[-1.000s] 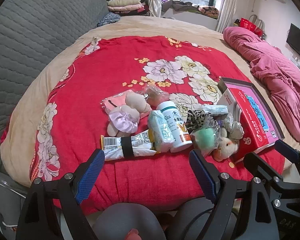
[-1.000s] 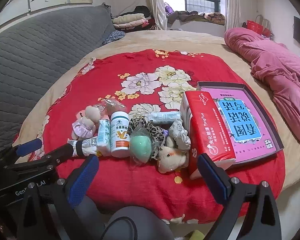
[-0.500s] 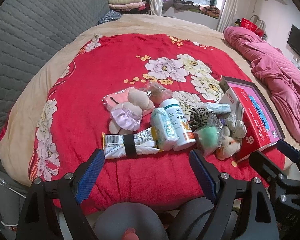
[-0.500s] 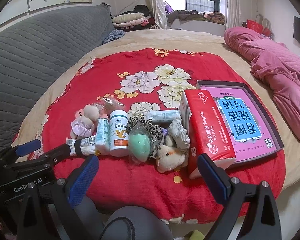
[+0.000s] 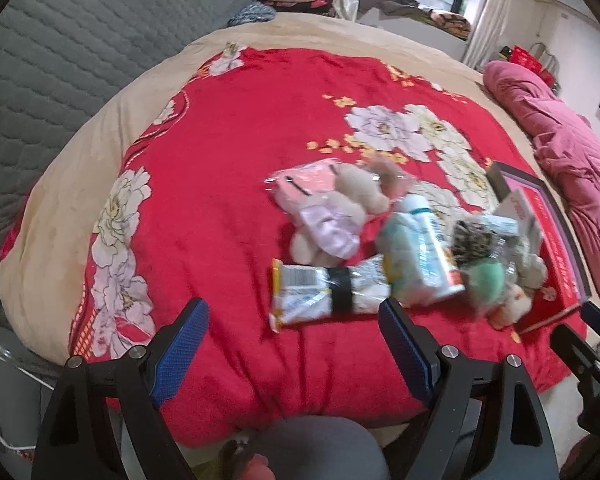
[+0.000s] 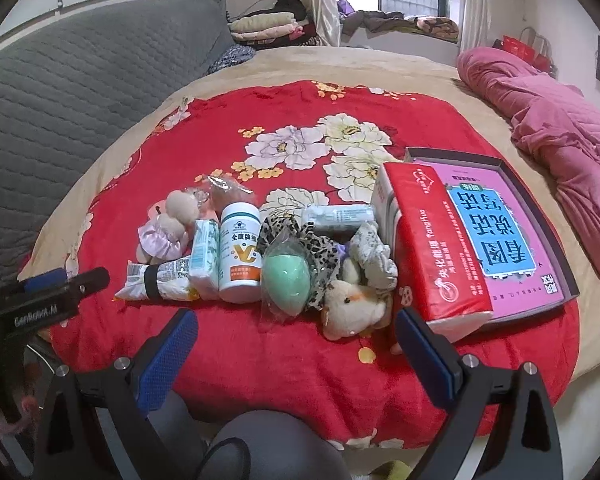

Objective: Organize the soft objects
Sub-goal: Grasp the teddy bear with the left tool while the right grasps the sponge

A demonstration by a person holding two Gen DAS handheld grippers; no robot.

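A heap of small items lies near the front edge of a red flowered blanket (image 6: 300, 360). It holds a beige plush doll in a lilac skirt (image 6: 168, 232) (image 5: 332, 220), a white plush chick (image 6: 352, 308), a green sponge egg in a clear bag (image 6: 288, 276), a leopard-print scrunchie (image 6: 312, 240), a white bottle (image 6: 240, 256) and a banded snack packet (image 5: 324, 296). My left gripper (image 5: 292, 344) hangs open just short of the snack packet. My right gripper (image 6: 296, 352) is open too, in front of the chick and the egg. Neither holds anything.
A red tissue pack (image 6: 432, 248) leans on a dark tray holding a pink box (image 6: 500, 232) at the right. A grey quilted headboard (image 6: 80, 92) runs along the left. A pink quilt (image 6: 548, 120) lies at the far right. Bare blanket lies left of the heap.
The left gripper's view has swung left, so the heap now sits further right in it, blurred. The right gripper has barely moved. Both stay open.
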